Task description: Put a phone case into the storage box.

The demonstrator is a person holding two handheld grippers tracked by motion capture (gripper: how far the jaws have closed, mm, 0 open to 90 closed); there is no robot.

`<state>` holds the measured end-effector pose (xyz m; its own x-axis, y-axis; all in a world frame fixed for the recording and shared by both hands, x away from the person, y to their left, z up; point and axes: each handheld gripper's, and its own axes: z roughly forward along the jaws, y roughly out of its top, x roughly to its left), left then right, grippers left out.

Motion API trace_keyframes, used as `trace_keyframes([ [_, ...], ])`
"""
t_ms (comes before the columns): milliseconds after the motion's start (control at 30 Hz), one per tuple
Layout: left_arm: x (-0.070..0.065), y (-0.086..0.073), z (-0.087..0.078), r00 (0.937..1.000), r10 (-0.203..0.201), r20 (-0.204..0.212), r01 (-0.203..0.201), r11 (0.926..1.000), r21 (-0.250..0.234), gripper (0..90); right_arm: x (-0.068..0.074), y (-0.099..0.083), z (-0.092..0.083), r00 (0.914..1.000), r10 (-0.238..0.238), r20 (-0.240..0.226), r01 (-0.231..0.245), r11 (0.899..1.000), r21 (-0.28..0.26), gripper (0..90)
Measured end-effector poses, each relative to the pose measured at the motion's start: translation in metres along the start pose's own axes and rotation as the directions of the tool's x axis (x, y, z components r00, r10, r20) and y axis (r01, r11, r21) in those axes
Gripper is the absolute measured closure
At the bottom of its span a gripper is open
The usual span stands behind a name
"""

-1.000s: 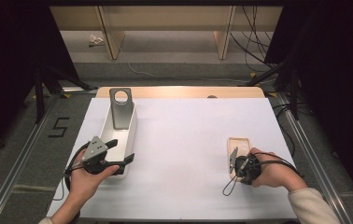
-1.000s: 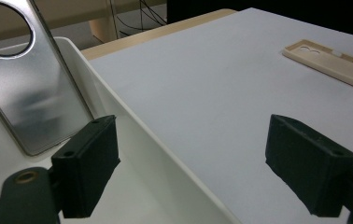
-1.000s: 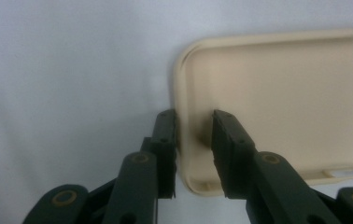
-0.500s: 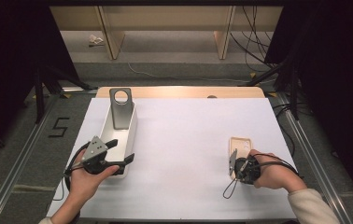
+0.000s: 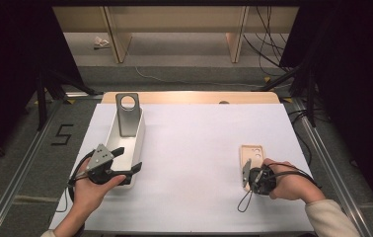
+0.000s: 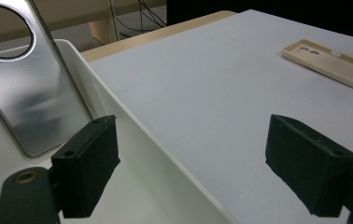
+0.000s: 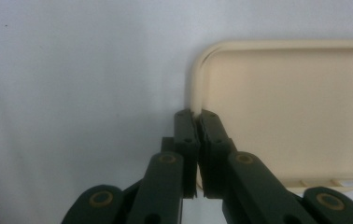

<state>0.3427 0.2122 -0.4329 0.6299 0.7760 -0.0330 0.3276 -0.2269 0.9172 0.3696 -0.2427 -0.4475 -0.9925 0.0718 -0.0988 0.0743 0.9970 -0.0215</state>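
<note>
A beige phone case (image 5: 251,154) lies hollow side up on the white table at the right. My right gripper (image 5: 246,173) is at its near end, shut on the case's rim (image 7: 194,88), which runs in between the jaw tips (image 7: 196,116). At the left stands a white bin (image 5: 136,138) with a silver plate (image 5: 128,118) that has a round hole leaning in its far end. My left gripper (image 5: 129,159) is open and straddles the bin's right wall (image 6: 132,135), one jaw inside and one outside, holding nothing. The silver plate (image 6: 30,93) and the beige case (image 6: 333,65) also appear in the left gripper view.
The white sheet (image 5: 194,148) covers the table between the bin and the case. A wooden strip (image 5: 189,97) edges the far side. Metal rails (image 5: 322,148) run along both sides, and cables (image 5: 268,34) hang at the back right.
The right gripper's jaws have drawn together at the case's near end. Both hands and the case stay where they were.
</note>
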Motion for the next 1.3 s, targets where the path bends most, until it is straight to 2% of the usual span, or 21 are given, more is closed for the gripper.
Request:
trace_keyframes([
  [100,0.000,0.000,0.000,1.0000,0.001,-0.001,-0.001,1.0000,-0.002,16.8,0.001,0.000,0.000,1.0000,0.000,-0.007,0.000,1.000,-0.003,87.8],
  [367,0.000,0.001,-0.001,1.0000,0.001,-0.002,-0.001,1.0000,-0.005,16.8,0.000,0.001,-0.007,0.9999,0.001,0.010,0.000,1.000,-0.017,87.9],
  [633,-0.001,0.003,-0.002,1.0000,0.002,-0.004,-0.002,0.9999,-0.014,16.8,0.001,0.003,-0.019,0.9990,0.007,0.044,-0.004,0.997,-0.079,88.1],
  [767,-0.002,0.006,-0.003,1.0000,0.006,-0.004,-0.006,0.9998,-0.020,16.8,0.001,0.005,-0.024,0.9978,0.013,0.065,-0.003,0.991,-0.137,88.1],
  [867,-0.002,0.009,-0.003,1.0000,0.007,-0.003,-0.007,0.9997,-0.025,16.8,0.001,0.008,-0.027,0.9965,0.015,0.083,0.001,0.982,-0.191,88.1],
  [1067,-0.003,0.013,-0.003,1.0000,0.009,0.002,-0.009,0.9993,-0.035,16.9,0.002,0.012,-0.030,0.9952,0.020,0.096,0.013,0.945,-0.326,88.1],
  [1300,-0.008,0.021,-0.001,0.9998,0.015,0.015,-0.014,0.9991,-0.040,17.7,0.004,0.019,-0.029,0.9931,0.015,0.116,0.030,0.925,-0.378,88.1],
])
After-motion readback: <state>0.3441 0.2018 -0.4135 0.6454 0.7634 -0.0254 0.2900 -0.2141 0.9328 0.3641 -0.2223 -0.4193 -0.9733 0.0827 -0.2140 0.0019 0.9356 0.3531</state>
